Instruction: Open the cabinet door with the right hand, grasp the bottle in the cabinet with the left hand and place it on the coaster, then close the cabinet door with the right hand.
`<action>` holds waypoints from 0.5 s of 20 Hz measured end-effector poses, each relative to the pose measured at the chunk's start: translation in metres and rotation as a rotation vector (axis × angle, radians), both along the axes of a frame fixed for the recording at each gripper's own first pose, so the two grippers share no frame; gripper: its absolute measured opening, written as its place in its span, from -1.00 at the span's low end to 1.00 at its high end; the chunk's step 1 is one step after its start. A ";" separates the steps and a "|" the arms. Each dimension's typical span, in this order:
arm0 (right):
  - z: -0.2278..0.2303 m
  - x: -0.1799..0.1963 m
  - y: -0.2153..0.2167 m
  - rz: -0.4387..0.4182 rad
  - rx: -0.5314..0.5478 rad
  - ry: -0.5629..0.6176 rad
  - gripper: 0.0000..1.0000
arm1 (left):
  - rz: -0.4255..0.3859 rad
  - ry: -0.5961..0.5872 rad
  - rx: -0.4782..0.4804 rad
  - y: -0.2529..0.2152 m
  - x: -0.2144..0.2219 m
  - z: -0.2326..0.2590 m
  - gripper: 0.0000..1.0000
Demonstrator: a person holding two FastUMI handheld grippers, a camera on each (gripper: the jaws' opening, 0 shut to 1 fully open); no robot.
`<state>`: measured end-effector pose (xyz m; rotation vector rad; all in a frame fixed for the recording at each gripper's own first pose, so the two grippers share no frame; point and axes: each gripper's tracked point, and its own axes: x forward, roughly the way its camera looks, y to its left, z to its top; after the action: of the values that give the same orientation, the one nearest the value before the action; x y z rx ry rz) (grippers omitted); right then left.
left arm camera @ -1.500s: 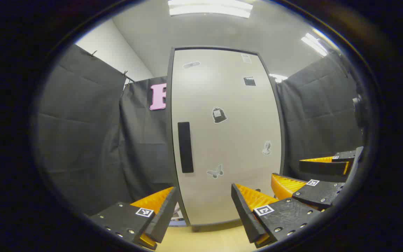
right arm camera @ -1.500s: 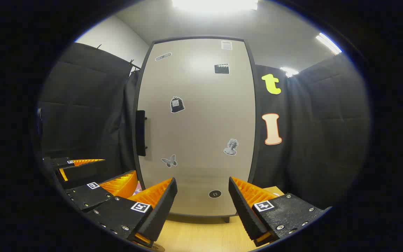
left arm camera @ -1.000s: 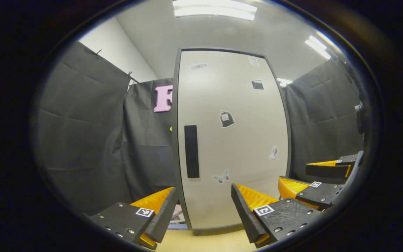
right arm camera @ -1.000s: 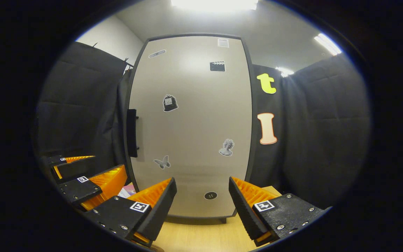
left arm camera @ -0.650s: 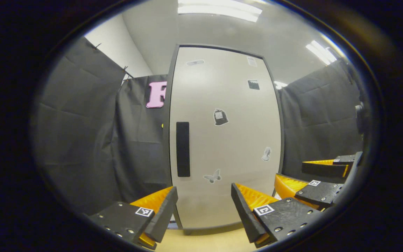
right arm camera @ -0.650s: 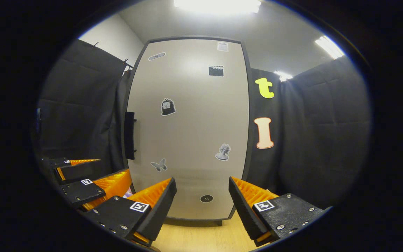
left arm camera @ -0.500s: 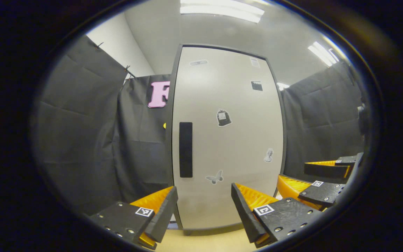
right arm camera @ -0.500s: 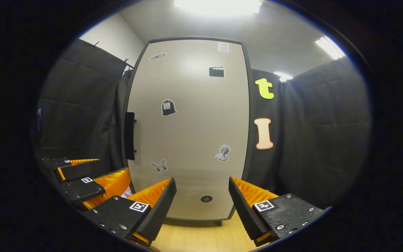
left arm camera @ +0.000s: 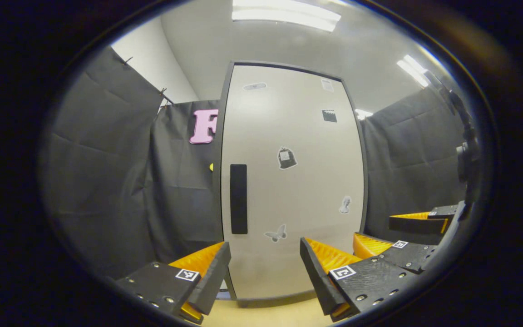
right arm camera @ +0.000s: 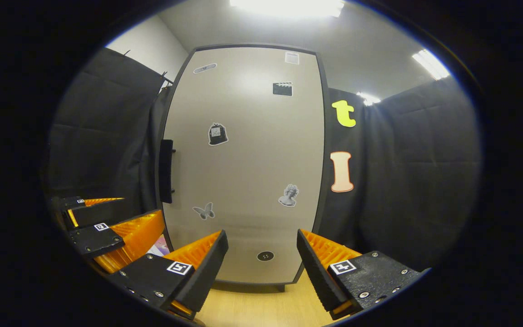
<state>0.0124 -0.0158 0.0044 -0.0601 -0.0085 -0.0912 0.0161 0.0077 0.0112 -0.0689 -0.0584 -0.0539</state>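
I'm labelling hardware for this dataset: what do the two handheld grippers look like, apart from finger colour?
Each gripper has two wedge-shaped fingers with ridged inner faces, bolted to flat black textured blocks with silver screws. Every block carries a small square black-and-white marker tag. The left gripper and right gripper look alike in build. No cables, hands or sleeves can be made out.

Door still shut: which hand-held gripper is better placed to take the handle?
Left, marginally: the handle sits just above the open left hand-held gripper; it lies off to the side of the open right hand-held gripper.
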 end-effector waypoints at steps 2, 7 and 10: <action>0.001 0.001 0.002 0.015 0.002 -0.004 0.89 | 0.002 0.002 -0.019 0.003 -0.002 -0.001 0.77; 0.015 0.004 0.005 0.015 0.036 -0.041 0.89 | 0.013 0.017 -0.049 0.017 -0.014 -0.007 0.86; 0.025 0.011 0.008 0.017 0.063 -0.052 0.89 | 0.019 0.020 -0.037 0.025 -0.021 -0.010 0.84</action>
<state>0.0236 -0.0075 0.0292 0.0052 -0.0584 -0.0761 -0.0052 0.0331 0.0011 -0.1062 -0.0397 -0.0335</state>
